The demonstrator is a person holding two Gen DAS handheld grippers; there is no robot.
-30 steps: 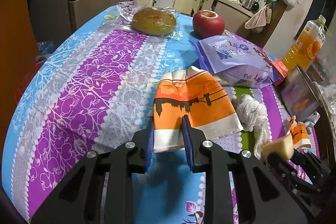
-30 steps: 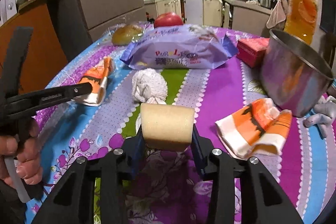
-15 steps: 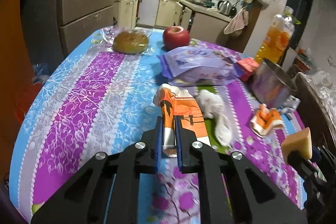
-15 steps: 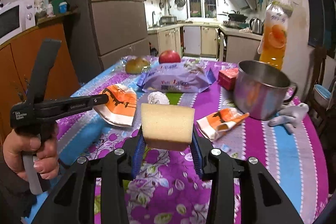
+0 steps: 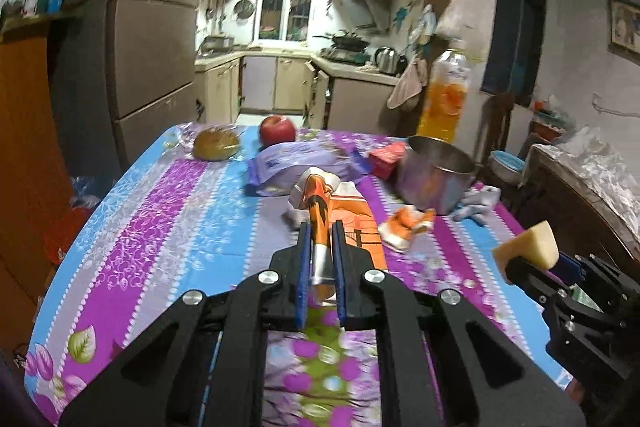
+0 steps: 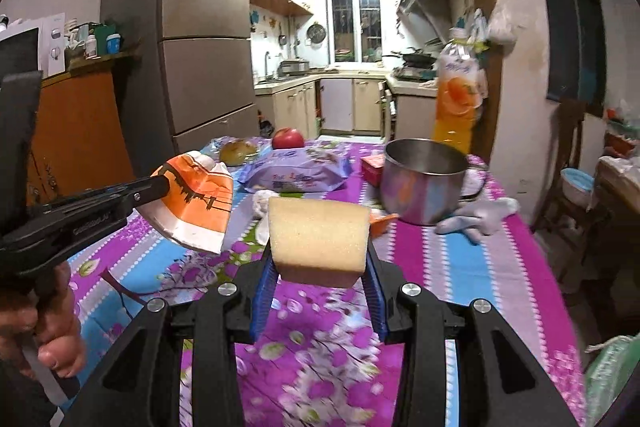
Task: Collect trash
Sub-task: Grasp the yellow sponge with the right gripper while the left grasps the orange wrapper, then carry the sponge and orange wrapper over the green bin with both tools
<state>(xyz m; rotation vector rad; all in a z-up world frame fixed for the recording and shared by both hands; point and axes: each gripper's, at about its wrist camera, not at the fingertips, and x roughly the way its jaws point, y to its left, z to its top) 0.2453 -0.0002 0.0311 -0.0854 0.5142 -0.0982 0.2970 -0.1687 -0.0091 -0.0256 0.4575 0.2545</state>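
My left gripper (image 5: 319, 233) is shut on an orange-and-white wrapper (image 5: 344, 215) and holds it in the air above the table; the same wrapper (image 6: 198, 199) shows hanging from the left gripper in the right wrist view. My right gripper (image 6: 318, 263) is shut on a yellow sponge (image 6: 319, 241), also held above the table; the sponge (image 5: 528, 249) shows at the right of the left wrist view. A second crumpled orange wrapper (image 5: 406, 227) lies on the tablecloth by the steel pot. A white crumpled tissue (image 6: 262, 201) lies behind the sponge.
On the table (image 5: 168, 219) stand a steel pot (image 6: 424, 179), an orange juice bottle (image 6: 458, 99), a purple snack bag (image 6: 296, 173), a red box (image 5: 386, 159), an apple (image 6: 288, 139), a wrapped bun (image 6: 238, 151) and a grey glove (image 6: 476, 217). A fridge (image 6: 200, 47) stands far left.
Both grippers rose and drew back from the table. The left gripper closed on the orange wrapper and lifted it off the cloth. The right gripper kept hold of the sponge.
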